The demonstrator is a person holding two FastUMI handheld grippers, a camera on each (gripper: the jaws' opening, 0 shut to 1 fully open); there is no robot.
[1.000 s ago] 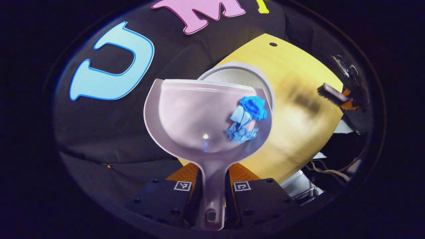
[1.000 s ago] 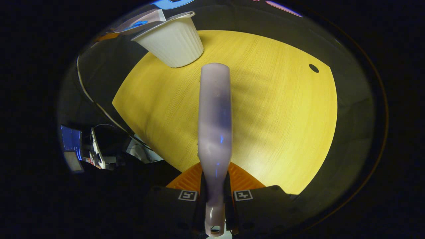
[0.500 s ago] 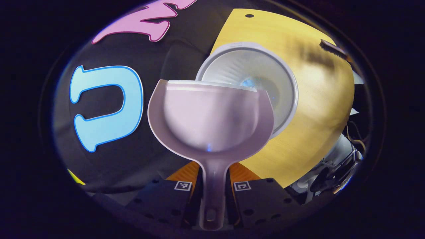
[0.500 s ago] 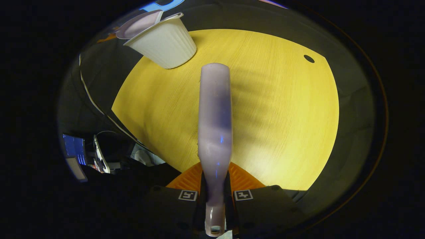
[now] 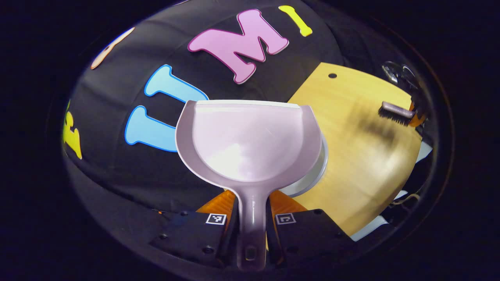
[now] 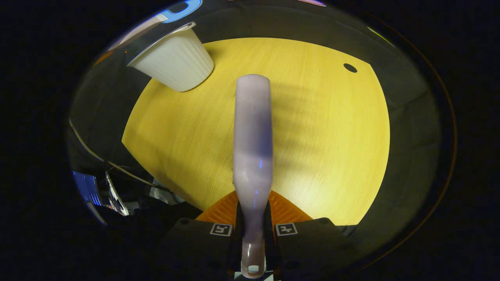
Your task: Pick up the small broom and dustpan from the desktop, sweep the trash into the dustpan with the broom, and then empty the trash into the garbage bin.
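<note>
The desk (image 6: 320,128), a yellow wood-grain top with 1 dark round hole (image 6: 350,68) near its far edge, spreads under both tools in the right gripper view; in the left gripper view it runs off to the right of the pan.

The garbage bin (image 6: 175,66), a pale ribbed tub, stands on the desk's far left corner in the right gripper view. In the left gripper view a thin crescent of its rim (image 5: 318,164) peeks out from behind the right edge of the dustpan.

The dustpan (image 5: 246,140), pale lilac, is held above the bin with its scoop facing the camera and its flat lip at the top; the scoop looks bare. Its handle runs down between the 2 fingers of the left claw (image 5: 252,224), which is clamped on it.

The broom (image 6: 253,140), the same pale colour, reaches forward over the desk in the right gripper view, its handle pinched in the right claw (image 6: 253,230). In the left gripper view its dark bristled head (image 5: 396,113) hangs above the desk's far right side, well apart from the dustpan.
</note>
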